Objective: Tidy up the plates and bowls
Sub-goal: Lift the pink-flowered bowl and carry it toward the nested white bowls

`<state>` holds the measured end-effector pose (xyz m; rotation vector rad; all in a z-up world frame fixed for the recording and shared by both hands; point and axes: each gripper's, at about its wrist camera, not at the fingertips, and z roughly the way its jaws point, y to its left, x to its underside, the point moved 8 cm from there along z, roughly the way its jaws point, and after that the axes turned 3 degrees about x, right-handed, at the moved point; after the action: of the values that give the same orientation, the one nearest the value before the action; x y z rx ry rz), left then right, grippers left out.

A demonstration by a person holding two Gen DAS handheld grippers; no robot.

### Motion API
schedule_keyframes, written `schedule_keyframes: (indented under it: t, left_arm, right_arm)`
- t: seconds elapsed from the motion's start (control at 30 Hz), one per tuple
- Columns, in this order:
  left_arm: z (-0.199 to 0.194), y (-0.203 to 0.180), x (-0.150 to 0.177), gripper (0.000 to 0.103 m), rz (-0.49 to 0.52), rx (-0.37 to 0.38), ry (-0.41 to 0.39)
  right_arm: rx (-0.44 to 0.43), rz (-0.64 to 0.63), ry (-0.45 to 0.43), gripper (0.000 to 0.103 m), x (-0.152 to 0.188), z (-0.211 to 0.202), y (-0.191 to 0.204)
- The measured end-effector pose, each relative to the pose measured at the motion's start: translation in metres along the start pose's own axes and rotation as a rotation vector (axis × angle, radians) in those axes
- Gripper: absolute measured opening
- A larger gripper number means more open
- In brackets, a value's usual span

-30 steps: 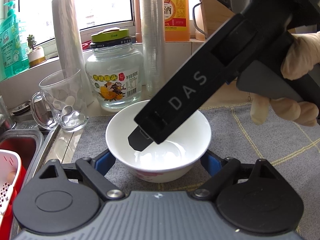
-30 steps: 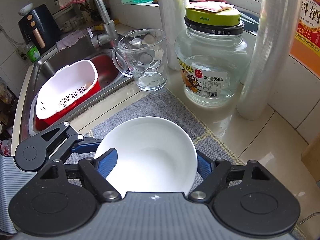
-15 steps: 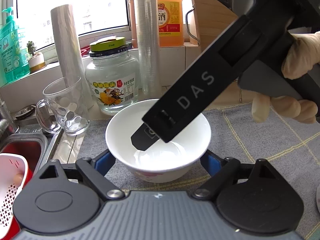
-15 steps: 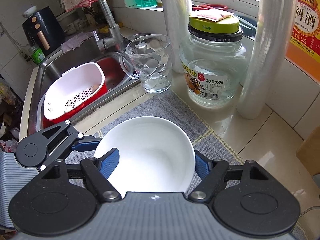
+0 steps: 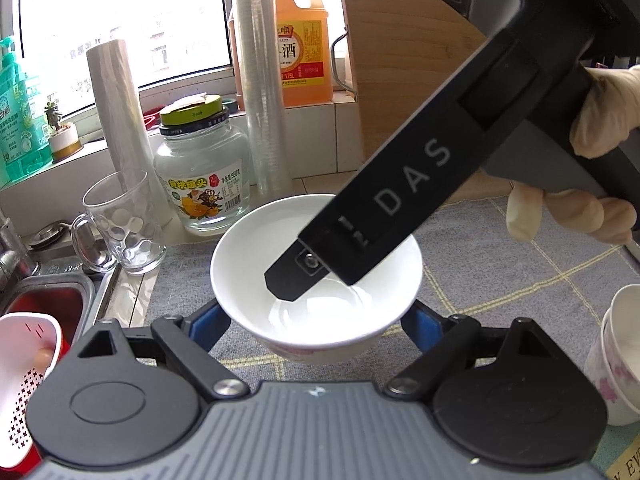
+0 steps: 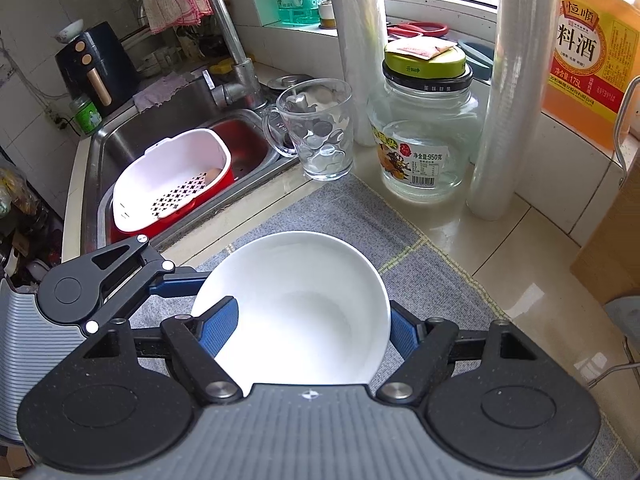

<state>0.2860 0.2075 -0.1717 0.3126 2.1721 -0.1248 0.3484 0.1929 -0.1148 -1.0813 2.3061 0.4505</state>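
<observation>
Item in hand: white bowl [image 6: 296,304], glossy glazed ceramic, round, deep, lifted just above the grey woven mat [image 6: 332,208] on the desk. My right tongs [image 6: 314,328] clamp its rim, one finger inside; left tongs [image 5: 316,316] straddle it, contact unclear. Next, I judge: carry level to the stacked bowls [image 5: 618,356].

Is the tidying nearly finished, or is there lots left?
Hardly started. Nothing looks put away yet. The white bowl is gripped by both the right gripper and the left gripper, above the grey mat. The stacked bowls wait alongside.
</observation>
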Motion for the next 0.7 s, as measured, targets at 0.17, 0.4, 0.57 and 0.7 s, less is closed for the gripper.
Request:
schedule_keyframes:
  t: [0.17,0.4,0.57,0.7]
  left_arm:
    - [-0.013,-0.013,0.001,0.091,0.005,0.017,0.003]
    - [-0.032,-0.033,0.005,0.091,0.011,0.032,0.009]
    - [-0.047,-0.048,0.009,0.091,0.014,0.043,0.015]
    - [-0.058,-0.063,0.013,0.091,0.018,0.050,0.017]
  right_arm:
    - [0.006,-0.004,-0.011,0.083,0.011,-0.019,0.007]
    - [0.007,-0.003,-0.025,0.084,0.029,-0.042,0.016]
    - [-0.002,0.002,-0.028,0.084,0.046,-0.059,0.023]
    - [-0.001,0.003,-0.027,0.084,0.060,-0.070,0.027]
